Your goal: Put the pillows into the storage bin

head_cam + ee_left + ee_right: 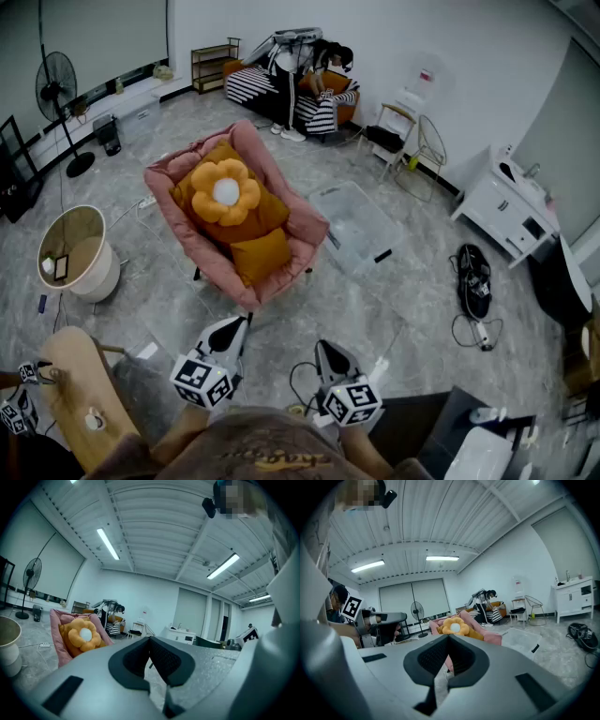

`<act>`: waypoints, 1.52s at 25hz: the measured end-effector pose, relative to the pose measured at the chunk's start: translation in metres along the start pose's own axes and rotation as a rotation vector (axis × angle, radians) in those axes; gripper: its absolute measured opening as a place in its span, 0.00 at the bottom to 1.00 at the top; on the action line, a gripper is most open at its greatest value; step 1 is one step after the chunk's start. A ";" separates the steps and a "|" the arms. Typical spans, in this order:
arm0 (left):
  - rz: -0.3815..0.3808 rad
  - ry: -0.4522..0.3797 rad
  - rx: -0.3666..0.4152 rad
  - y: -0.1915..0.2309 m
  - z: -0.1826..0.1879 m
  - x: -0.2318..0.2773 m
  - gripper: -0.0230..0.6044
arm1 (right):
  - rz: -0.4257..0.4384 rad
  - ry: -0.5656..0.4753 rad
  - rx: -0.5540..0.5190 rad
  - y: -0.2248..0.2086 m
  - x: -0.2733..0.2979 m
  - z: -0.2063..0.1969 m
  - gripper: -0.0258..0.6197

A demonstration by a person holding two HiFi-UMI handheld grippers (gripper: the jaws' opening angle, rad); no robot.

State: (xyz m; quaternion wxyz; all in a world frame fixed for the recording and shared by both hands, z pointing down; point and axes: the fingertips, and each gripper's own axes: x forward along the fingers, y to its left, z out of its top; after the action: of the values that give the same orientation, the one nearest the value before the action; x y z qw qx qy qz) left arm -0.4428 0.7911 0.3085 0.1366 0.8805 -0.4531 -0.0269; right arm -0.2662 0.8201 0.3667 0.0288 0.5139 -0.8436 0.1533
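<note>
A pink chair (300,228) in the middle of the floor holds an orange flower-shaped pillow (221,191) with a white centre and a plain orange pillow (260,254) below it. The clear storage bin (357,225) stands on the floor just right of the chair. My left gripper (240,326) and right gripper (322,349) are both shut and empty, held close to my body, short of the chair. The flower pillow (82,635) shows far off in the left gripper view. In the right gripper view the flower pillow (453,626) and the bin (525,641) lie ahead.
A round beige side table (75,251) stands at the left, a standing fan (58,92) at the far left. A person bends over a striped sofa (281,89) at the back. A white cabinet (506,211) and a black bag (473,277) are at the right.
</note>
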 end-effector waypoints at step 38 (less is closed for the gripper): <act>-0.121 -0.008 0.033 0.070 -0.001 0.048 0.04 | -0.157 -0.068 0.025 -0.006 0.066 -0.010 0.04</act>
State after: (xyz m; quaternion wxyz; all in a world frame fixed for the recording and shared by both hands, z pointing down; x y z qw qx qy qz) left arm -0.4696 0.7136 0.3314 0.1183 0.9084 -0.3998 -0.0313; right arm -0.2927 0.7638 0.3914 0.0054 0.5839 -0.7990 0.1435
